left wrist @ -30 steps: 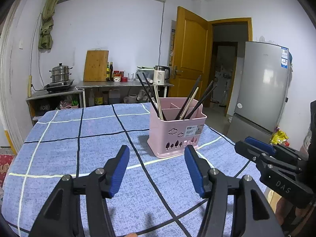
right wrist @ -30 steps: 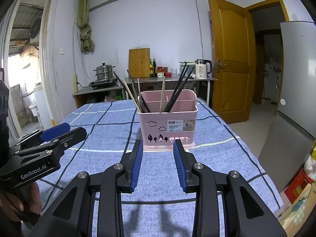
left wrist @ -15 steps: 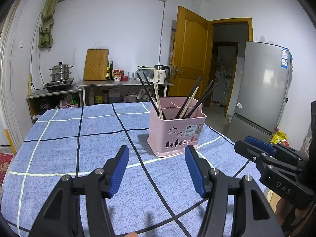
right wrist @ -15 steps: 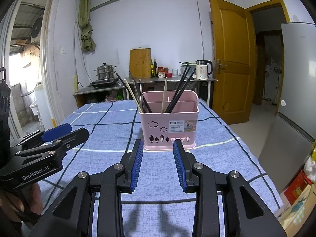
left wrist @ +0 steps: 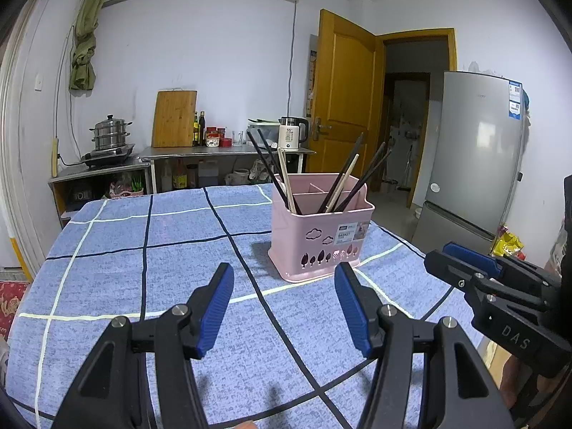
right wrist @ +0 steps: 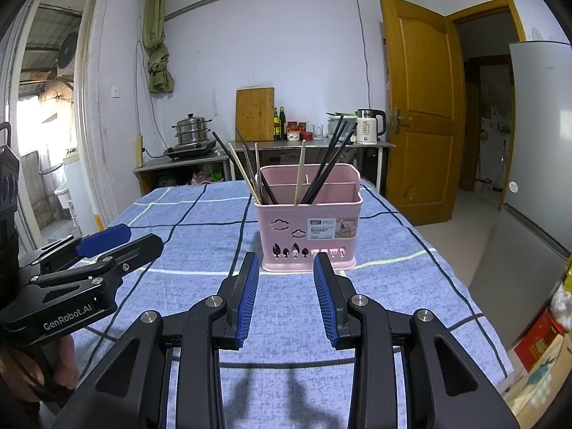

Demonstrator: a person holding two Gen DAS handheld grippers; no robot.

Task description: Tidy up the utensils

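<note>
Two grippers, left and right, hover with fingers open and empty before a pink basket of chopsticks mid-worktop. Best to approach from above, pinching one stick near its top.

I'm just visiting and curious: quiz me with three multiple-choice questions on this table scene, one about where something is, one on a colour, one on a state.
1. Where are the chopsticks?
A. flat on the cloth
B. standing in the basket
C. on the fridge

2. What colour is the basket?
A. pink
B. green
C. white

3. How do the jaws of the right gripper stand?
A. shut on a chopstick
B. apart, holding nothing
C. clamped on the basket rim

Answers:
1 B, they stick up out of its compartments.
2 A, its walls are pink.
3 B, blue tablecloth shows between the pads.
</note>
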